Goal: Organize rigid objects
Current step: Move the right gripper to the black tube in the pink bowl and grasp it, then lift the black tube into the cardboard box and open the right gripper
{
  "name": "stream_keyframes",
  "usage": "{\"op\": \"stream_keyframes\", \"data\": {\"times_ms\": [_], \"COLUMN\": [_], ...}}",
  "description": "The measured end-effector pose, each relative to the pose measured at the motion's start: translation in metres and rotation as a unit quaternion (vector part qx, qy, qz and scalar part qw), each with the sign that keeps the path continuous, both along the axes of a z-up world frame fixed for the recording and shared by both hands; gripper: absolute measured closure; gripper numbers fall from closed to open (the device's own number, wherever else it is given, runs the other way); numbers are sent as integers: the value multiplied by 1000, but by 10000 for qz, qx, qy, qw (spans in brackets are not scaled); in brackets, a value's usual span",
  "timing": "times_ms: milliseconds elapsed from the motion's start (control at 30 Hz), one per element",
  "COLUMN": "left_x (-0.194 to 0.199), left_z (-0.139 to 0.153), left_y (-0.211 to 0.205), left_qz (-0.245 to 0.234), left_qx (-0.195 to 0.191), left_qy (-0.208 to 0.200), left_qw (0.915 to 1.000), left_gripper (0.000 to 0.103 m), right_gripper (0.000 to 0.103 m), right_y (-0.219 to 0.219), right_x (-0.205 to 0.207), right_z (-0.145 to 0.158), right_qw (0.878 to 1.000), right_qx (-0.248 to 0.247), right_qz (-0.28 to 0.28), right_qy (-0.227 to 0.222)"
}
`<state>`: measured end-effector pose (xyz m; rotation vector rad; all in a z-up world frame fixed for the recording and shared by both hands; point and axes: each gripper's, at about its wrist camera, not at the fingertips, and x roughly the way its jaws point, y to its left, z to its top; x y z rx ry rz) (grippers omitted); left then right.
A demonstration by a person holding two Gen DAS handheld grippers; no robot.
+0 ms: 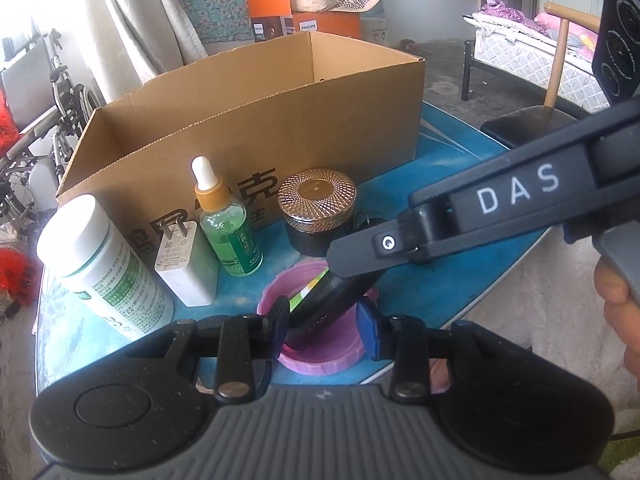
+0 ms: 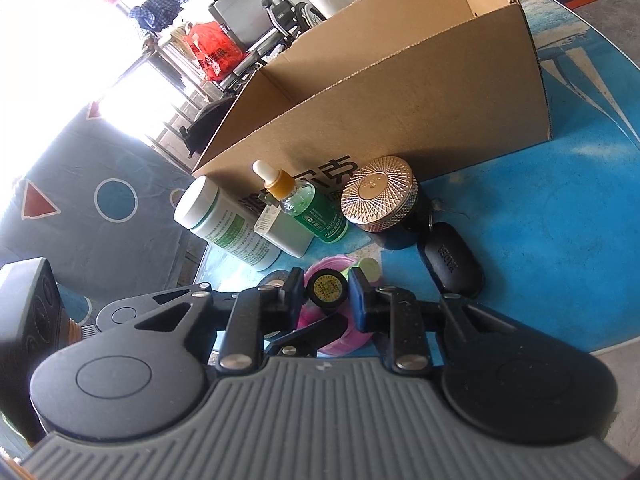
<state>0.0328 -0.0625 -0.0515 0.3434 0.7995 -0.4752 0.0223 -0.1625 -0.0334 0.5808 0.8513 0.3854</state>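
Starting at the left of the blue table [image 1: 440,304], we see a white bottle [image 1: 108,256] with a green label standing upright. Just beside it stands a white charger plug [image 1: 184,268], prongs up, and next to that a green dropper bottle [image 1: 228,232] with a white bulb. Behind all three, the open cardboard box [image 1: 280,120] runs along the table, its near wall close to them.

Moving toward the middle, we find a pink lid [image 1: 320,360] lying open side up at the table's near edge. A black tube [image 1: 340,296] leans in it, its lower end down in the lid and its upper end tilted up to the right. The left gripper [image 1: 324,324] has its fingers narrowed on either side of the tube's lower end, over the lid. We cannot tell whether its pads press on anything.

Further right, a black jar [image 1: 316,212] with a patterned gold top stands in front of the box. The right gripper [image 2: 326,292] reaches in from the right and is closed on the tube's upper end, whose yellow sticker shows between its pads. A black key fob [image 2: 452,264] lies flat just right of that gripper, near the jar.
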Motion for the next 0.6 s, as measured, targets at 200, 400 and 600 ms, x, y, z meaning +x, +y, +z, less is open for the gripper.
{"op": "stream_keyframes", "data": {"times_ms": [200, 400, 600], "left_x": [-1, -9, -19], "left_z": [4, 16, 47], "left_y": [4, 5, 7], "left_qz": [97, 172, 269], "left_qx": [-41, -69, -137], "left_qy": [-112, -424, -825], "left_qw": [9999, 9989, 9961], "left_gripper": [73, 76, 79], "right_gripper": [82, 81, 81], "right_y": [11, 19, 26], "right_x": [3, 3, -1], "right_z": [6, 23, 61], "right_qw": [9994, 9975, 9924], "right_qx": [-176, -369, -576], "right_qz": [183, 338, 563], "right_qy": [-218, -504, -932]}}
